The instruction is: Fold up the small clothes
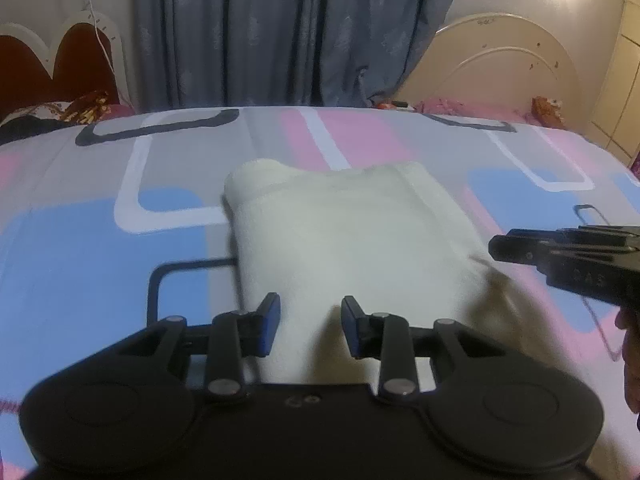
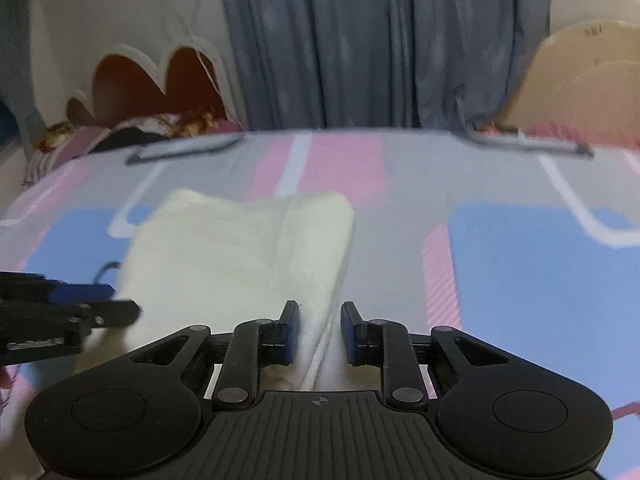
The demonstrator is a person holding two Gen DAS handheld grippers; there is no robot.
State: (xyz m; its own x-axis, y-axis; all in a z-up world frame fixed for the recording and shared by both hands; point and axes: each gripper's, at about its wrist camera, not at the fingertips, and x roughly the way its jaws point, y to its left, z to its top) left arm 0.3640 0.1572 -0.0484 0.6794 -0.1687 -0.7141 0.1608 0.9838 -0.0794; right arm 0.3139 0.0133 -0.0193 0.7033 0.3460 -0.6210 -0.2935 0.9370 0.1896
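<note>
A cream-white small cloth (image 1: 352, 232) lies folded into a thick rectangle on the patterned bedsheet (image 1: 80, 260). My left gripper (image 1: 310, 320) hangs over the cloth's near edge. Its blue pads stand apart, with the cloth showing in the gap and no pinch visible. My right gripper (image 2: 320, 328) is at the near right corner of the cloth (image 2: 240, 248). The cloth's right edge runs between its parted pads. Each gripper shows in the other's view: the right gripper (image 1: 496, 246) beside the cloth's right side, the left gripper (image 2: 132, 308) at its left side.
The bedsheet (image 2: 520, 260) has pink, blue and grey blocks and spreads wide around the cloth. Behind the bed hang grey-blue curtains (image 1: 280, 32), with a red-and-white headboard (image 1: 60, 60) at left and a cream headboard (image 1: 500, 60) at right. A person's hand (image 1: 630, 340) shows at the right edge.
</note>
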